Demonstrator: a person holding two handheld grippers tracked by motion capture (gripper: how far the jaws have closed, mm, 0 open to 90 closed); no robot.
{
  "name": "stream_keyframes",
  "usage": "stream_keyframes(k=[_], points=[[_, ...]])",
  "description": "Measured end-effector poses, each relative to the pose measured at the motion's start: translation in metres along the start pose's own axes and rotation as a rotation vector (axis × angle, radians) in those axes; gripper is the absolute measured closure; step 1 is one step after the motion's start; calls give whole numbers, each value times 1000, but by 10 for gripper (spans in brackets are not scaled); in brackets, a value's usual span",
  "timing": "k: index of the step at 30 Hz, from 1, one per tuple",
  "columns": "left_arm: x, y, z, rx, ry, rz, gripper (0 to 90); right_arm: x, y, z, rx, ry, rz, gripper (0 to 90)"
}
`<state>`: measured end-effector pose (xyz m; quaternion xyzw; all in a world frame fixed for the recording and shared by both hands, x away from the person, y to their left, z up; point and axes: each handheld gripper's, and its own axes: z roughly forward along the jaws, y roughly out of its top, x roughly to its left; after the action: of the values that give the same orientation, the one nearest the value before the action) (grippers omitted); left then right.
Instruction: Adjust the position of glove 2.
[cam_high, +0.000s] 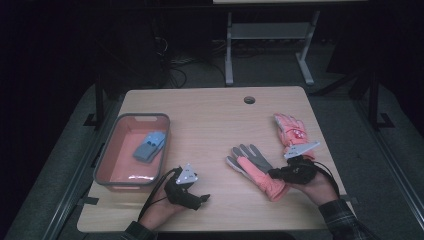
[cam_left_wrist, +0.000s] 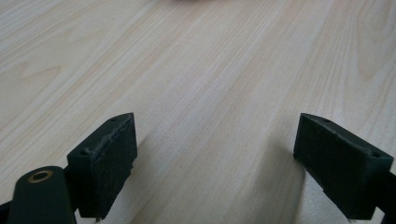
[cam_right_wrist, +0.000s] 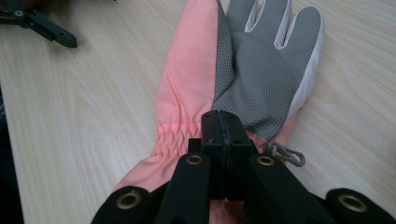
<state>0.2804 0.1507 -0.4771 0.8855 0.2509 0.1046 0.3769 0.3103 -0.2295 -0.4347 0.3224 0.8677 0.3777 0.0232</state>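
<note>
The desk is light wood and takes up the middle of the high view. On its left side sits a grey bin with an orange floor, and a blue glove lies inside it.

On the right half of the desk lie two pink gloves. The near glove lies palm up, with its grey palm and grey fingertips pointing toward the far left and its pink cuff pointing toward the person. The far glove lies just behind the right gripper, close to the right edge.

The right gripper rests low at the near glove's cuff. In the right gripper view its fingers are pressed together right at the wrist of the glove. I cannot tell whether any cloth is pinched between them. A small grey clip lies beside them.

The left gripper sits near the front edge, just beside the bin. Its fingers are wide apart, with bare desk between them.
</note>
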Motion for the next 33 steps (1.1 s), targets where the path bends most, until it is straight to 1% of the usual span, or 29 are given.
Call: stream_keyframes(k=[2,4,6,7,10,13,16,18,20,21,22,23,24,26,28,30,31,33], points=[[0,0,0,-1,0,0,127,0,3,-3,-9,1,10,851],[0,0,0,-1,4,5,127,-1,8,-6,-27,-13,8,826],[0,0,0,-1,3,3,127,-4,13,-11,-43,-43,17,798],[0,0,0,0,3,4,127,-6,15,-13,-54,-56,37,772],[0,0,0,2,1,0,127,-18,21,-17,-61,-86,79,712],[0,0,0,2,1,1,127,-32,26,-17,-66,-129,108,643],[0,0,0,2,1,-1,127,-43,29,-18,-71,-162,127,608],[0,0,0,2,1,-2,127,-51,33,-20,-73,-190,138,601],[0,0,0,3,1,-2,127,-60,37,-22,-67,-230,152,586],[0,0,0,3,1,-2,127,-65,38,-23,-70,-241,155,581],[0,0,0,3,1,-1,127,-70,39,-23,-63,-255,168,577],[0,0,0,3,1,0,127,-75,40,-22,-55,-277,167,568],[0,0,0,2,1,0,127,-79,40,-22,-50,-288,178,558],[0,0,0,3,1,1,127,-88,40,-21,-54,-305,184,549],[-1,1,1,0,0,-4,127,-96,39,-20,-42,-317,205,530],[-1,1,1,2,0,0,127,-105,39,-16,-29,-330,221,521],[-1,1,1,2,0,0,127,-107,39,-14,-20,-335,232,513],[-1,1,1,2,0,0,127,-112,38,-9,-4,-352,238,498]])
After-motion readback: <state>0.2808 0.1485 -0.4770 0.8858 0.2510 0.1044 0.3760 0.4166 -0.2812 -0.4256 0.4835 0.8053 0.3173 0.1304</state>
